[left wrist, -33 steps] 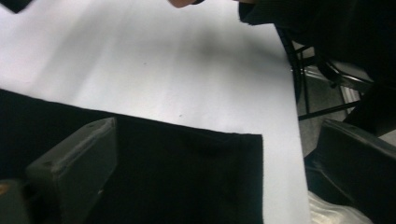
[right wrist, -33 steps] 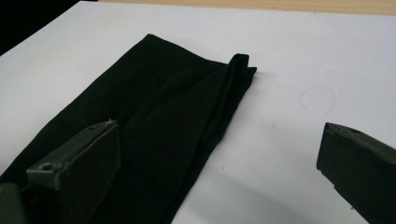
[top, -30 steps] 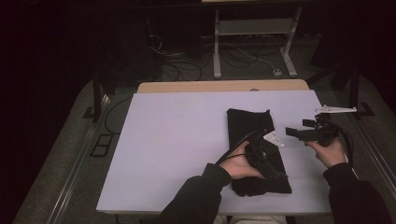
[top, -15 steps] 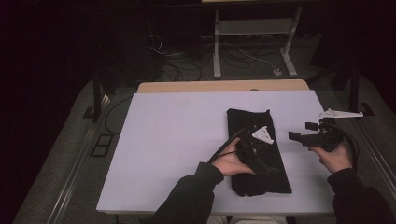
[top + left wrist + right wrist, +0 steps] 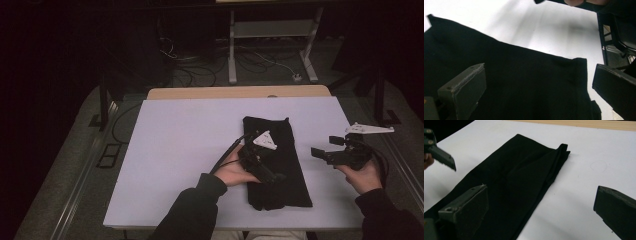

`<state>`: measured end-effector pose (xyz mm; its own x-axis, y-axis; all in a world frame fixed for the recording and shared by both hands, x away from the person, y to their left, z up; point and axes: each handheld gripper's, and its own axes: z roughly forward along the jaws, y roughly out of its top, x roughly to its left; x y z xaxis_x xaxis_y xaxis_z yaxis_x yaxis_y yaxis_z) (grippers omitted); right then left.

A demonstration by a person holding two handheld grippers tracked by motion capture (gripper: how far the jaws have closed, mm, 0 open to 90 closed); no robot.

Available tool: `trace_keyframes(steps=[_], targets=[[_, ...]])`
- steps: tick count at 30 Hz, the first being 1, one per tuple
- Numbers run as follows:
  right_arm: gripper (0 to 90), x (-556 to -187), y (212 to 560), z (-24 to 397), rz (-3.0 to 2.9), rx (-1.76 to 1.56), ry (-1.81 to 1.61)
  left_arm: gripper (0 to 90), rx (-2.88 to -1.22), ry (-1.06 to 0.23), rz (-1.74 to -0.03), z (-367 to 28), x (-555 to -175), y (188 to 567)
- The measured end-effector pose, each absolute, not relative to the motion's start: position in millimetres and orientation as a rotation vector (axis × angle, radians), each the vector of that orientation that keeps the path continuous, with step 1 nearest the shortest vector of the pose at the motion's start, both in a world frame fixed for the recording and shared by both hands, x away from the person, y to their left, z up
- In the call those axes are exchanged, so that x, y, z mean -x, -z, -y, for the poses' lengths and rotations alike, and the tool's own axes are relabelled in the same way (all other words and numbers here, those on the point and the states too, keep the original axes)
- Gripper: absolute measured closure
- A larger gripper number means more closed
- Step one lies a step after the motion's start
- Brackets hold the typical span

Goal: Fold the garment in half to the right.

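Now we hold left gripper [image 5: 272, 176] spread over the folded black fabric cloth [image 5: 280, 150] | right gripper [image 5: 325, 152] spread beside that cloth, apart.

The person wears dark long sleeves on both forearms. The left hand-held gripper [image 5: 272, 176] is black, with a grey three-cornered plate [image 5: 265, 140] on top and a black cable [image 5: 227, 153] trailing from it. The right hand-held gripper [image 5: 322, 153] is black too, topped by a like plate. Each one's jaws are dark blocks, the left-hand block with a small screw hole in its end
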<state>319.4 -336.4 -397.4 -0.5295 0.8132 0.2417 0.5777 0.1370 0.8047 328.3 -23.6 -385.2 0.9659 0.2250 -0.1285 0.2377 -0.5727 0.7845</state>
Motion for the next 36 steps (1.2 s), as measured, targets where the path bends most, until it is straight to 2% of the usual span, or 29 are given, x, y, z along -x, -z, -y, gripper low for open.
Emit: trace_keyframes(steps=[36], targets=[[0.0,-286,408,341,-2.18,-1.33,-1.342,0.0,-2.103,-0.114,-0.547,-84,-338,392]])
